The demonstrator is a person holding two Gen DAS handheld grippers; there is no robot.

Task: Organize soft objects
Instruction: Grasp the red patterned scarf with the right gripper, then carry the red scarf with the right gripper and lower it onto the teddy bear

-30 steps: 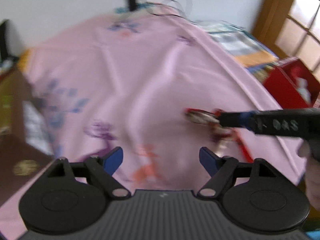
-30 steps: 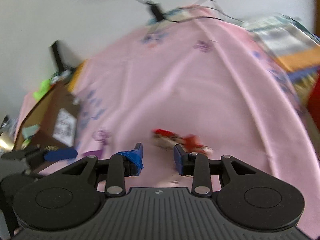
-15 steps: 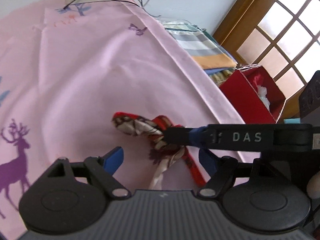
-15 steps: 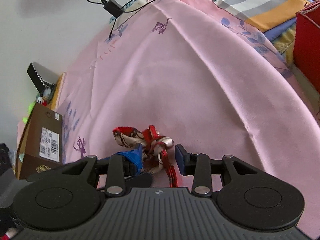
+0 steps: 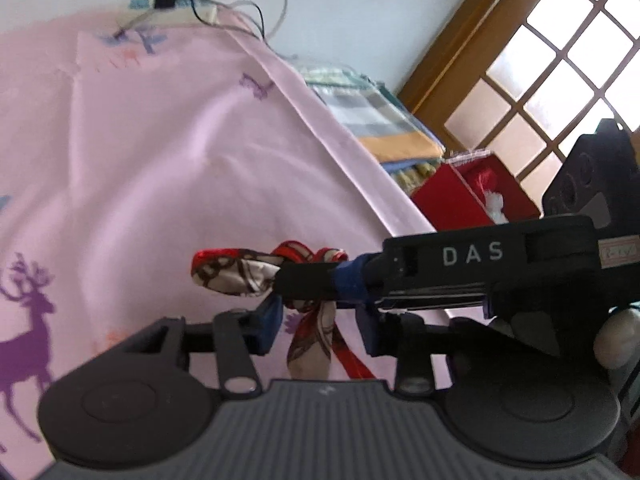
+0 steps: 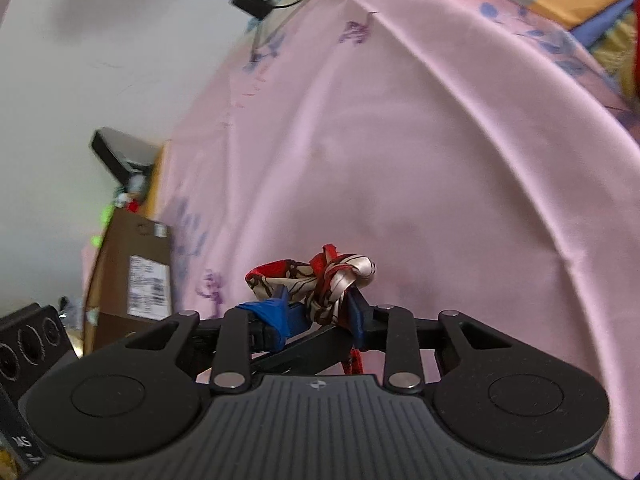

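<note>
Both grippers meet at one knotted scarf on the pink bed sheet

Nearest, the left gripper (image 5: 320,330) has just been closing, its jaws straddling the red-and-cream silk scarf (image 5: 236,274) tail without visibly pinching it; the right gripper (image 6: 318,314) has just clenched on the knot, likely to anchor it while the tail is pulled. Beyond, the pink sheet (image 6: 420,140), then a red box (image 5: 460,196).
</note>
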